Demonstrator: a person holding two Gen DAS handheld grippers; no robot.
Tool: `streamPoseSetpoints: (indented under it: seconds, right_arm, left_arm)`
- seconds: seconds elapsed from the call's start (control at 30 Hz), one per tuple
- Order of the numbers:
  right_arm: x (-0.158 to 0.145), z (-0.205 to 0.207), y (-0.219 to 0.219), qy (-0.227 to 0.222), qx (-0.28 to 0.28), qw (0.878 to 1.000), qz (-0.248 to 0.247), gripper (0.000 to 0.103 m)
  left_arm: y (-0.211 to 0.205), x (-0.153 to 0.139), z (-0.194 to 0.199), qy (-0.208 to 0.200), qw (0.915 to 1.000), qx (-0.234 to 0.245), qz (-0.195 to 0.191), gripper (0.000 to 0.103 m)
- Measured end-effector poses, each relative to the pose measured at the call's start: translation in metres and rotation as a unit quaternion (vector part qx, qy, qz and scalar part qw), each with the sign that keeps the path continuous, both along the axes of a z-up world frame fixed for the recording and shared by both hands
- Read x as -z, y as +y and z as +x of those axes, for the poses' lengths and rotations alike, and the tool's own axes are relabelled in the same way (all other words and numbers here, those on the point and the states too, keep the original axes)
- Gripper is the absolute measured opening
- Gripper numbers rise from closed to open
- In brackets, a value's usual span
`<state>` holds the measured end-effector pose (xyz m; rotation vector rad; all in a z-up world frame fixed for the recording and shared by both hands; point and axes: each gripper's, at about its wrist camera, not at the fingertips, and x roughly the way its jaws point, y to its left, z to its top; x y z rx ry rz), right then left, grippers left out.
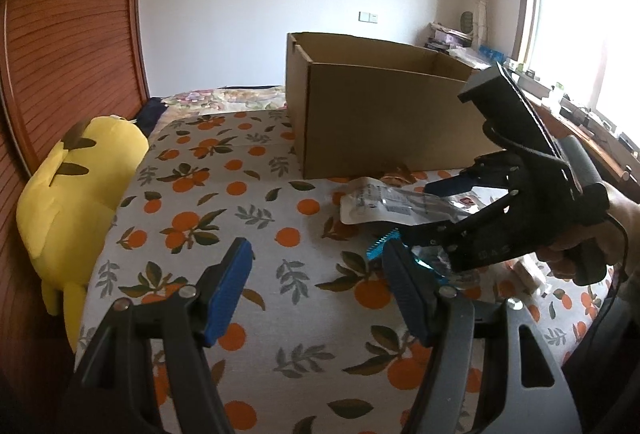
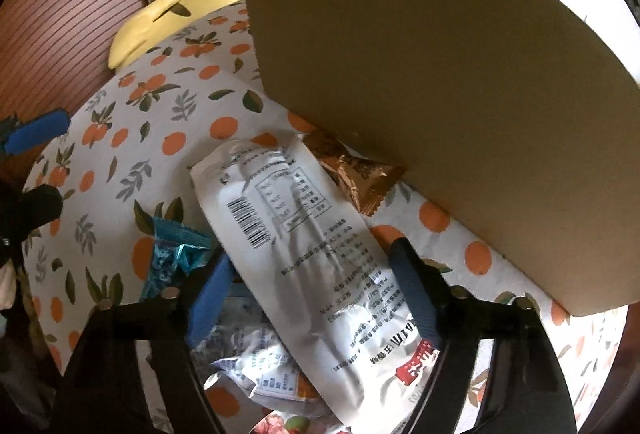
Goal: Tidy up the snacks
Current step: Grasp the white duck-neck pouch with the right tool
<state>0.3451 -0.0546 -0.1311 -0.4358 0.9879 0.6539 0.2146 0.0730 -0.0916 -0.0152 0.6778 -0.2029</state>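
1. The bed [image 1: 280, 218], under an orange-print cover, carries everything; a yellow plush [image 1: 76, 193] lies at its edge against the wooden wall, clear of the work.
2. The box [image 1: 380, 113] stands open-topped on the bed just behind the snacks, likely as the place they are to go, so each packet needs only a short lift.
3. The white bag [image 2: 296, 242], the largest snack, lies flat with its barcode up, across the top of the pile just in front of the box.
4. The right hand-held gripper [image 2: 316, 298] points steeply down over the white bag, its jaws straddling the bag's width. The blue pads [image 2: 412, 294] sit at the bag's edges, but I cannot tell whether they press on it. A grasp on this bag seems to be the step in hand.
5. The left hand-held gripper [image 1: 316, 298] hovers above bare cover, jaws wide with nothing between them, apparently waiting its turn.
6. A brown packet [image 2: 352, 169] lies wedged between the white bag and the box wall, touching both.
7. A teal packet [image 2: 172, 254] lies beside the white bag on its other side, and smaller packets sit beneath the bag, partly hidden.
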Motion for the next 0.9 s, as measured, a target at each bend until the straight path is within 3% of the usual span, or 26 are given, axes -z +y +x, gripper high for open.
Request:
streamPoseSetpoints:
  seconds: [0.3, 0.37, 0.63, 0.9]
  right_arm:
    - [-0.014, -0.018, -0.004, -0.035, -0.004, 0.999, -0.021, 0.031]
    - [-0.02, -0.018, -0.012, -0.035, 0.003, 0.999, -0.01, 0.027]
    - [-0.042, -0.028, -0.038, -0.06, 0.021, 0.998, 0.021, 0.025]
    - [-0.067, -0.048, -0.072, -0.072, 0.032, 0.995, 0.067, 0.025]
  left_arm:
    - [-0.017, -0.004, -0.004, 0.001, 0.9999, 0.012, 0.009, 0.068]
    - [-0.019, -0.004, -0.005, 0.002, 0.9999, 0.014, 0.01, 0.068]
    - [-0.038, -0.005, -0.003, 0.009, 0.9994, 0.028, 0.02, 0.068]
    - [-0.074, -0.002, 0.014, 0.031, 0.996, 0.08, 0.024, 0.068]
